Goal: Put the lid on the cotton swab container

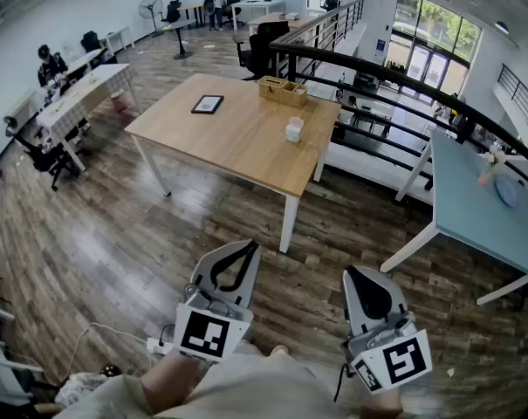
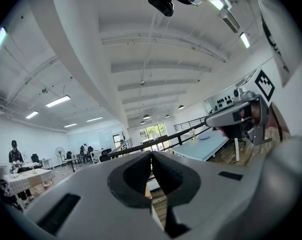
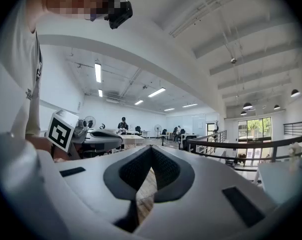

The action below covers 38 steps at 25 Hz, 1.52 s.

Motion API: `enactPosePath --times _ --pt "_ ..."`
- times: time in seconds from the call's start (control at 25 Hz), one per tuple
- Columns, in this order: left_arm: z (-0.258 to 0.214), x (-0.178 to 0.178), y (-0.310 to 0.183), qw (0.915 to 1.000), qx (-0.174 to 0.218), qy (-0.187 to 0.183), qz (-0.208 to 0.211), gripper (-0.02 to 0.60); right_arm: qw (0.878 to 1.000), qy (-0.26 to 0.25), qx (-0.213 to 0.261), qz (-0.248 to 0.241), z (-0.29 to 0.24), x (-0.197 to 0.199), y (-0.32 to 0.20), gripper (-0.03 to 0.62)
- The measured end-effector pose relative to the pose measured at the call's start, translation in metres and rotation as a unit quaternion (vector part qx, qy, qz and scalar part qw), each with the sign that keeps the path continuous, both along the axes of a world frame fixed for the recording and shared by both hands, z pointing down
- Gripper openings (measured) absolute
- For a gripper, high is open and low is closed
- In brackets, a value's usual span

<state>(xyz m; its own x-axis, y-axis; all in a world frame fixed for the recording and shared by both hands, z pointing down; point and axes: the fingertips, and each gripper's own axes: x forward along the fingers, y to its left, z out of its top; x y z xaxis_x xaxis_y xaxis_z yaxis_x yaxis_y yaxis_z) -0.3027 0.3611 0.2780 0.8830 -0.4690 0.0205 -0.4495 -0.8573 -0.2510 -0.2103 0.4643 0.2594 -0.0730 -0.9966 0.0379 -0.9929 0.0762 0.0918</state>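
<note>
A small white container, likely the cotton swab container, stands near the right edge of the wooden table, well ahead of me. At this distance I cannot make out a separate lid. My left gripper is held low close to my body, jaws shut and empty. Beside it, my right gripper is also shut with nothing in it. In the left gripper view the left gripper has its pads pressed together and points up over the room. The right gripper view shows the right gripper closed the same way.
On the table also lie a dark framed tablet and a wooden organiser box. A black railing runs behind the table. A light blue table stands to the right. Wooden floor lies between me and the table; people sit at desks far left.
</note>
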Motion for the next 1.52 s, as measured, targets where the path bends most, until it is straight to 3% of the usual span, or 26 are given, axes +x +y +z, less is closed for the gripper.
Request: enactPosePath --times 0.52,0.8,1.12,1.52 --pt "0.006 0.001 0.028 0.9996 0.014 -0.023 0.001 0.023 1.0 -0.026 0.003 -0.002 0.014 0.009 0.025 0.026" --pt "0.011 0.011 0.027 0.9994 0.018 -0.029 -0.003 0.023 0.999 -0.025 -0.026 0.009 0.037 0.024 0.023 0.026" --pt "0.015 0.026 -0.001 0.9997 0.016 -0.017 -0.003 0.023 0.999 -0.022 -0.036 0.011 0.045 0.039 0.0 0.026" --pt "0.023 0.076 -0.082 0.9998 0.005 -0.019 -0.005 0.023 0.999 -0.02 -0.049 0.005 0.05 0.089 -0.08 0.026"
